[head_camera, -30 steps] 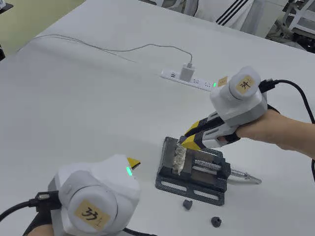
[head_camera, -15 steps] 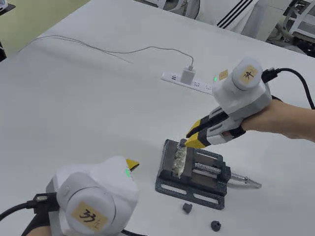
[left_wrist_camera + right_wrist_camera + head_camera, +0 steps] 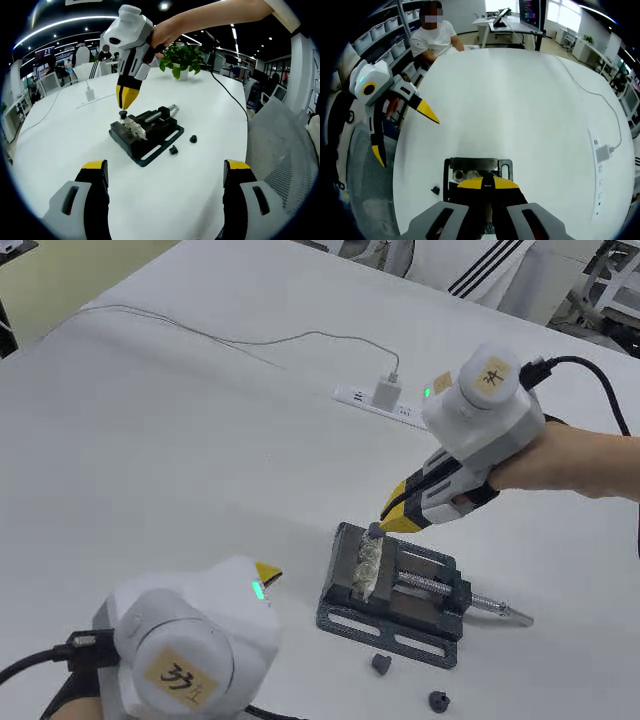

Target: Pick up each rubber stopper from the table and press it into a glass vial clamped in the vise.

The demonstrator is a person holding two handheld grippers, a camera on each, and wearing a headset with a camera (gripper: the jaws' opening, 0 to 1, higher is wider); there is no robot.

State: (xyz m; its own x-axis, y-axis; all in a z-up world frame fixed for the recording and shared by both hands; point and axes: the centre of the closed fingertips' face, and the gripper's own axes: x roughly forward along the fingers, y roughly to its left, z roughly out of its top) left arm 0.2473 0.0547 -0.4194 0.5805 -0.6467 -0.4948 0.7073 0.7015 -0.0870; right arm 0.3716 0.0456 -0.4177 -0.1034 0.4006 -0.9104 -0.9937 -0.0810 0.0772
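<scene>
A black vise (image 3: 398,592) (image 3: 150,134) clamps a row of glass vials (image 3: 364,566) (image 3: 462,175). A grey stopper (image 3: 375,531) (image 3: 123,114) sits on top of the far vial. My right gripper (image 3: 388,522) (image 3: 125,101) (image 3: 487,183) hangs just above that stopper, jaws shut and holding nothing. Two loose stoppers (image 3: 381,664) (image 3: 438,701) lie on the table in front of the vise, seen also as stoppers (image 3: 173,149) (image 3: 193,139) in the left gripper view. My left gripper (image 3: 165,171) (image 3: 268,573) (image 3: 402,117) is held open, well to the left of the vise.
A white power strip (image 3: 378,401) with a plugged charger lies behind the vise, its cable (image 3: 230,340) trailing left. The vise handle (image 3: 500,611) sticks out to the right. A potted plant (image 3: 182,56) stands at the table's far end. A person (image 3: 436,35) sits beyond the table.
My right gripper has lifted up and a little right off the vials, leaving the grey stopper on the far vial. The left gripper has stayed put.
</scene>
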